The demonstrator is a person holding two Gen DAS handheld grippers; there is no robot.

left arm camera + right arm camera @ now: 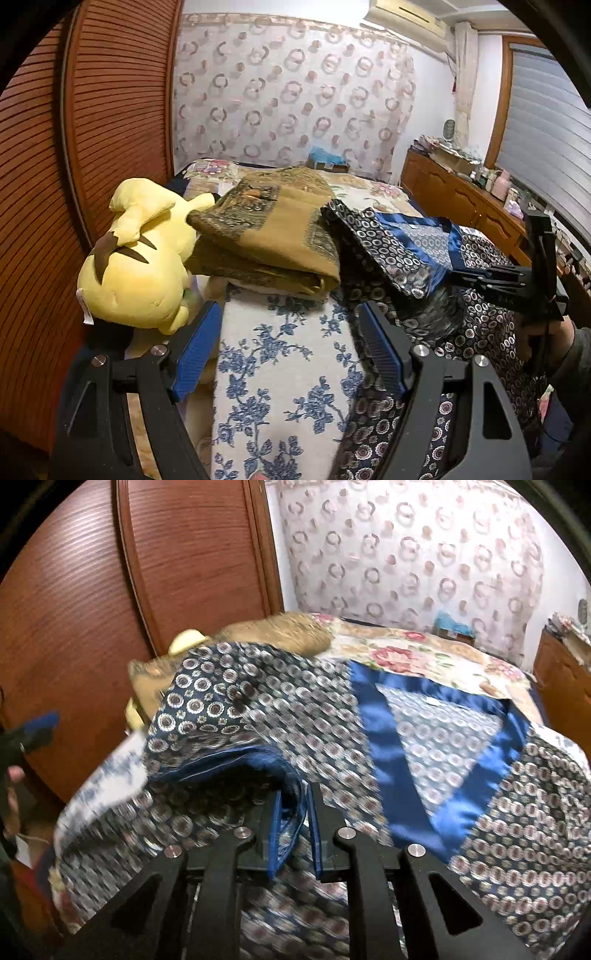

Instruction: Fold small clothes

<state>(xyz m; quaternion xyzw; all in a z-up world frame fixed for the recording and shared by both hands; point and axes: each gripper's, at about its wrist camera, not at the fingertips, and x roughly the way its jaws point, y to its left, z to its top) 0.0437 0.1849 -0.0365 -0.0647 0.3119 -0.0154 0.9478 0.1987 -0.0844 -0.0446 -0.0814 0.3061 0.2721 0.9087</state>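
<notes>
Lying across the bed, the dark navy satin garment printed with small pale rings and trimmed with bright blue bands (pixel 391 738) is spreading from the near edge toward the flowered bedspread (pixel 406 657), with one patterned flap folded over itself at the left in the right wrist view. The right gripper (pixel 295 812) is sitting low at the garment's near edge with its blue-padded fingers (pixel 275 834) drawn narrow; a fold of the blue-edged fabric is lying between them against the left pad, with a gap beside the right pad, so it is released rather than clamped. The left gripper (pixel 291 325) is hovering with its jaws spread wide and nothing between them, above a white cloth with blue flower sprigs (pixel 280 369) that is lying beside the garment's left edge. In the left wrist view the right gripper is showing at the far right, carried by a hand (pixel 554 339). A folded olive-brown patterned cloth (pixel 273 229) is resting just behind the white cloth, touching a yellow plush toy with brown stripes (pixel 136 266) that is lying against the reddish wooden slatted door (pixel 110 110). A curtain printed with circles (pixel 295 92) is hanging behind the bed.
</notes>
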